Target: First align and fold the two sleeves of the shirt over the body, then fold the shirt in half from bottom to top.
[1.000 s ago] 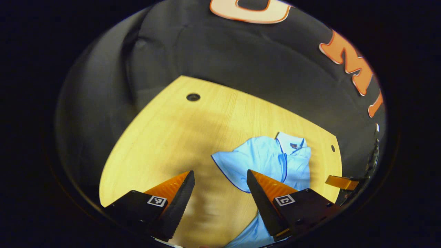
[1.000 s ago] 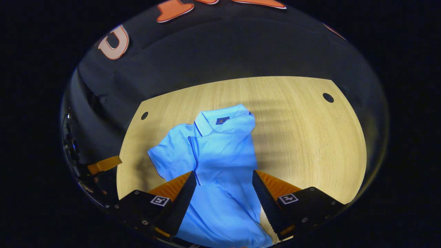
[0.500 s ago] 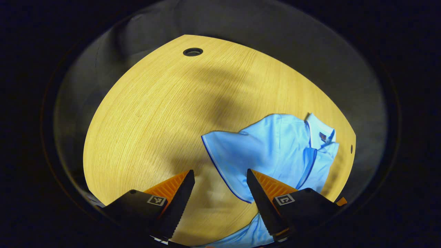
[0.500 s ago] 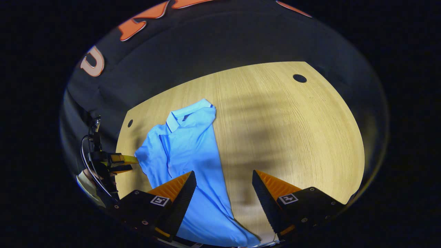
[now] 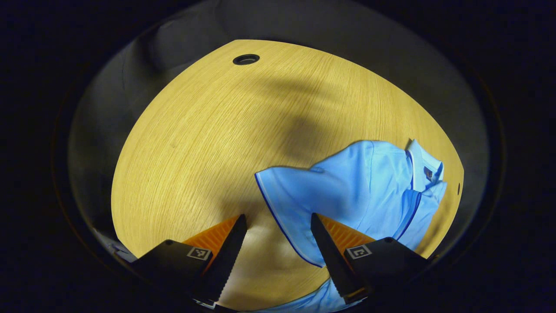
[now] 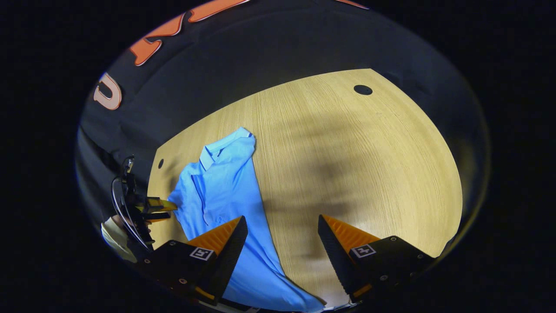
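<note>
Shirt (image 5: 360, 191): one, light blue, lying on the tabletop (image 5: 195, 143). Left gripper view: the left hand-held gripper (image 5: 278, 252) hangs released over the left sleeve's trimmed hem. The cloth looks soft, light and limp; that hem is judged the best hold.

Right gripper view: shirt (image 6: 226, 191) left of the released right hand-held gripper (image 6: 282, 252), nothing between its fingers. Count: two cable holes.

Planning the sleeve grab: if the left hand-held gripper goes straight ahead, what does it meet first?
Probably the bare table; its open fingers frame wood, with the shirt's sleeve edge just off to one side. Depth is uncertain.
</note>
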`<act>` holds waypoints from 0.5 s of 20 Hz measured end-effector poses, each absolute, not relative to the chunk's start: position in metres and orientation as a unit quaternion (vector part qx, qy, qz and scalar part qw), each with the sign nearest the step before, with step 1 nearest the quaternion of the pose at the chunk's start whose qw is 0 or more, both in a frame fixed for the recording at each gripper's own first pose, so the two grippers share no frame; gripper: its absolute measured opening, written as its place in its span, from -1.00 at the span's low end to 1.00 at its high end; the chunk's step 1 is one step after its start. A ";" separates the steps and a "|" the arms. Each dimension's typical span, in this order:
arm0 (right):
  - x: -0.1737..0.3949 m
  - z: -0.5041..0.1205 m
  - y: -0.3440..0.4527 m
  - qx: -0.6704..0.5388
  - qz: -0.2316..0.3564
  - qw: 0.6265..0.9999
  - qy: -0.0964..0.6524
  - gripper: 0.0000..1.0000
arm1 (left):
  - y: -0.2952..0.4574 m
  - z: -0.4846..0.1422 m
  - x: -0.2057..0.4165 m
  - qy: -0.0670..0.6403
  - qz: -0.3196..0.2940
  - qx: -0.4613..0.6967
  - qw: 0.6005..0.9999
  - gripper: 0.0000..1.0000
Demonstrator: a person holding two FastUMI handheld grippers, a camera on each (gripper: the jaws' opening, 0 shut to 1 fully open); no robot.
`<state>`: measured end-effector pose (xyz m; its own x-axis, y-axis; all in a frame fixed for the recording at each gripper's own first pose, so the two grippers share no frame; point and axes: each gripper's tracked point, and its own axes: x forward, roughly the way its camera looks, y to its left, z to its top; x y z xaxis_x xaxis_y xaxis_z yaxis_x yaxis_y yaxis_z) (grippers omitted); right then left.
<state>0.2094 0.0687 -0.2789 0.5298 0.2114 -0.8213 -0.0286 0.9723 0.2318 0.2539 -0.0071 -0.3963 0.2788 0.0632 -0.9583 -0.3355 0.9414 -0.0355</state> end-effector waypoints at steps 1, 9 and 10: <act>0.209 -0.280 0.069 0.091 0.070 0.870 0.479 0.97 | -0.010 -0.397 0.255 0.585 0.126 -0.116 0.793 0.86; 0.208 -0.284 0.069 0.067 0.064 0.876 0.473 0.98 | -0.006 -0.395 0.264 0.565 0.094 -0.140 0.808 -0.91; 0.207 -0.284 0.070 0.066 0.064 0.877 0.471 0.98 | -0.007 -0.396 0.265 0.567 0.089 -0.139 0.807 -0.91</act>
<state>0.2075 0.0701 -0.2839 0.5477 0.1747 -0.8183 -0.0502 0.9831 0.1763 0.2647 -0.0067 -0.3956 0.3413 -0.0135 -0.9399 -0.3020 0.9453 -0.1232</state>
